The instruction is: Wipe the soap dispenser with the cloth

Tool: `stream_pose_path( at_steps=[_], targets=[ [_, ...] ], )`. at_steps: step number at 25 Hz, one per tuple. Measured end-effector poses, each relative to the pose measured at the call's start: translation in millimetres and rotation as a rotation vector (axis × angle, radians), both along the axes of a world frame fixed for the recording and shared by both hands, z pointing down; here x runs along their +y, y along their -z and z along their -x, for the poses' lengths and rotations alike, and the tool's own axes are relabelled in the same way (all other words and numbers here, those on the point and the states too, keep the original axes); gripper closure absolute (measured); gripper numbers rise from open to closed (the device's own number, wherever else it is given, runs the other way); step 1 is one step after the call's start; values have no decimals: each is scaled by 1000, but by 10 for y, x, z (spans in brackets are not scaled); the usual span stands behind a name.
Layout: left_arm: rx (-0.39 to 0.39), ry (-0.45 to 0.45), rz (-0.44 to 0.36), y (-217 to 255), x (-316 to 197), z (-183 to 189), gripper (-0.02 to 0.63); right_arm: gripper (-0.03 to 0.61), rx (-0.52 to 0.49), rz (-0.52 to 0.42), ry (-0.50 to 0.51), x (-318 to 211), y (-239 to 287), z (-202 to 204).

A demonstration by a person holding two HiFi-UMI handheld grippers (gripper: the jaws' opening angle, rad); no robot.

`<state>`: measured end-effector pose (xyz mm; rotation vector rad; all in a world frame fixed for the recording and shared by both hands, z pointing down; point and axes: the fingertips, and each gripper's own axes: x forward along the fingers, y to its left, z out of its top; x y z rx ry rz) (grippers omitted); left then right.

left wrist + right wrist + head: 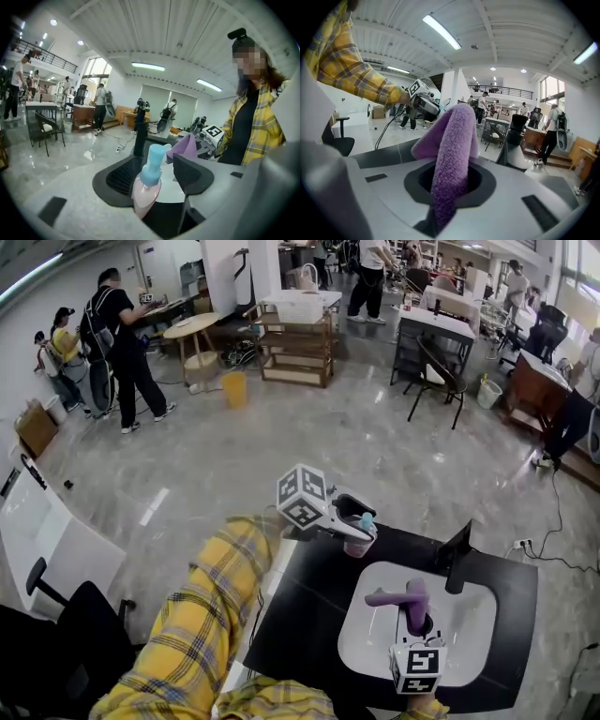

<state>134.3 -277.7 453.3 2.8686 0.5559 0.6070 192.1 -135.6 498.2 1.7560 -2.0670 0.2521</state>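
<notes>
No lettering, brand, number or sign can be read in any view. Only black-and-white square patterns are borne by the left marker cube (302,496) and the right marker cube (417,668), and no characters can be made out in them. Any print on the soap dispenser (145,192) is too small to be told. Whatever is posted in the hall behind is too distant and blurred to be read.

**Lighting and picture quality**

Bright, even indoor light from ceiling strip lamps (442,32); windows (96,70) add daylight. Polished floor (309,446) carries pale glare patches. Shadows soft. Strong fisheye bending throughout; both gripper views darken at the corners.
</notes>
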Motion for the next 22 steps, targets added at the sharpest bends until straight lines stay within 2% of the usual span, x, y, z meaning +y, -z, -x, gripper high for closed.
stream_pose_path(
  at_steps=[1, 4, 9, 14, 22],
  targets=[
    [2, -12, 16, 3, -11, -5, 371, 541, 1, 2, -10, 20, -4, -29],
    [-9, -40, 45, -27, -41, 8, 474, 541, 7, 5, -33, 70, -9, -90],
    [13, -45, 67, -27, -43, 27, 483, 541, 5, -2, -39, 77, 30, -80],
    [25, 47, 64, -22, -60, 12, 488, 541, -2, -30, -7, -42, 112, 29],
    [-35, 215, 27, -31, -36, -3, 491, 541, -21, -53, 60, -234, 170, 274]
  ],
)
